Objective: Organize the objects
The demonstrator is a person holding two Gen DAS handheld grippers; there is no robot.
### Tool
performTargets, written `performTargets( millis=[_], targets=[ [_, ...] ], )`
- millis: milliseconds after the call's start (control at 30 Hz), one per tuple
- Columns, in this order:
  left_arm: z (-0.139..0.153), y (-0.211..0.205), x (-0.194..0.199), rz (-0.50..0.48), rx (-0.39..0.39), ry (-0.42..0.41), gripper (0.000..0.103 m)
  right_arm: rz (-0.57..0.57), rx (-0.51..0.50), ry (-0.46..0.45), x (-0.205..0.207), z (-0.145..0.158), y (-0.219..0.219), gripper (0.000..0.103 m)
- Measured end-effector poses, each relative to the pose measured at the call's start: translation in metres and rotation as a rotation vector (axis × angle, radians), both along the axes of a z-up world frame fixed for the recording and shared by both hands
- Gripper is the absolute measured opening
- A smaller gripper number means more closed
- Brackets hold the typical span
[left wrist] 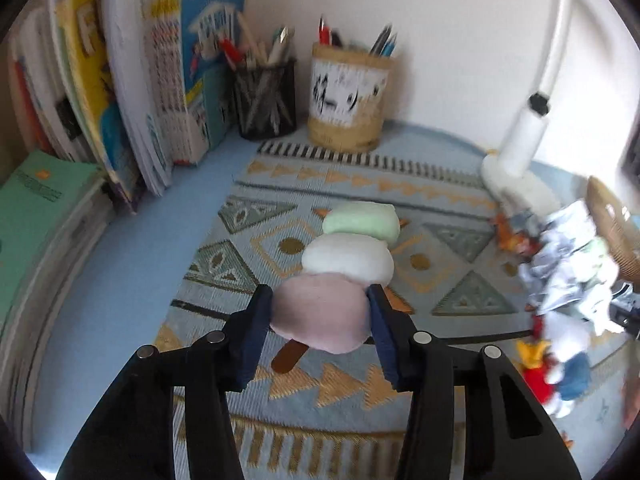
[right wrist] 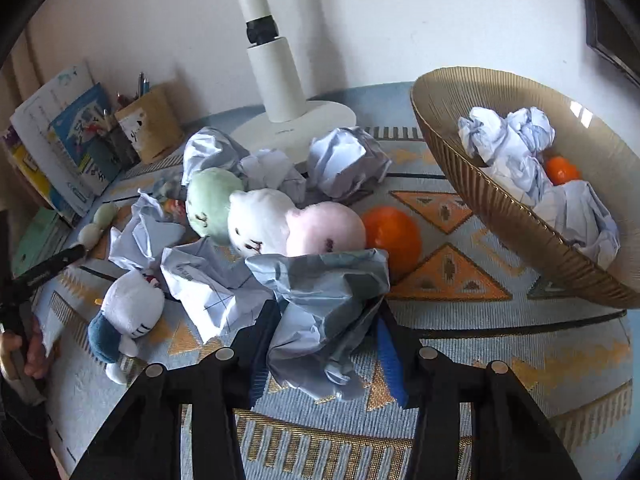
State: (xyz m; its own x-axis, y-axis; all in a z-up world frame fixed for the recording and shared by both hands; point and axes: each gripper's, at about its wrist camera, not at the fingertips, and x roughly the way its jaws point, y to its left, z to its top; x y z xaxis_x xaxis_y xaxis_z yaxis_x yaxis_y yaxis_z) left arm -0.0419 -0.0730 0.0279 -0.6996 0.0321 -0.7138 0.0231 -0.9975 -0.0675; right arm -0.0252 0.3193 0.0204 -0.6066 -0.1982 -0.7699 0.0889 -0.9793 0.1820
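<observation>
My left gripper (left wrist: pixel 320 312) is shut on the pink end of a plush dango skewer (left wrist: pixel 348 256) with pink, white and green balls and a brown stick, held above the patterned mat (left wrist: pixel 248 264). My right gripper (right wrist: pixel 326 320) is shut on a crumpled grey paper ball (right wrist: pixel 320 312) just above the mat. A second, larger plush dango (right wrist: pixel 272 220) lies behind it among several crumpled paper balls (right wrist: pixel 344 160). An orange (right wrist: pixel 394 236) sits right of it. A golden basket (right wrist: pixel 500 208) at the right holds crumpled paper and another orange (right wrist: pixel 562 170).
A white and blue plush (right wrist: pixel 124 320) lies at the left of the pile. A white lamp base (right wrist: pixel 296 128) stands behind. Books (left wrist: pixel 120 92), a black mesh pen cup (left wrist: pixel 266 100) and a tan pen holder (left wrist: pixel 346 104) line the back left.
</observation>
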Motion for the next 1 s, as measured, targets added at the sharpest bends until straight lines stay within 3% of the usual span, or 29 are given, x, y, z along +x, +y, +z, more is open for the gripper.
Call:
performTargets(
  millis=[200,333,567,800,1000],
  targets=[
    [0.026,0.046,0.064,-0.089,0.085,0.093,0.045,0.057,-0.011,0.113,0.060,0.027,0.012,0.042],
    [0.011,0.080,0.090,-0.086,0.055,0.077,0.045,0.066,0.158,0.143,0.086,0.016,0.012,0.042],
    [-0.010,0.082,0.095,0.044,0.036,0.050,0.047,0.066,0.238,0.212,0.098,0.010,0.006,0.042],
    [-0.018,0.073,0.088,0.080,0.065,0.003,0.049,0.033,0.175,0.191,0.094,0.010,0.019,0.042],
    [-0.019,0.090,0.089,0.082,-0.043,0.009,0.049,0.034,0.181,0.205,0.096,0.011,0.018,0.043]
  ],
)
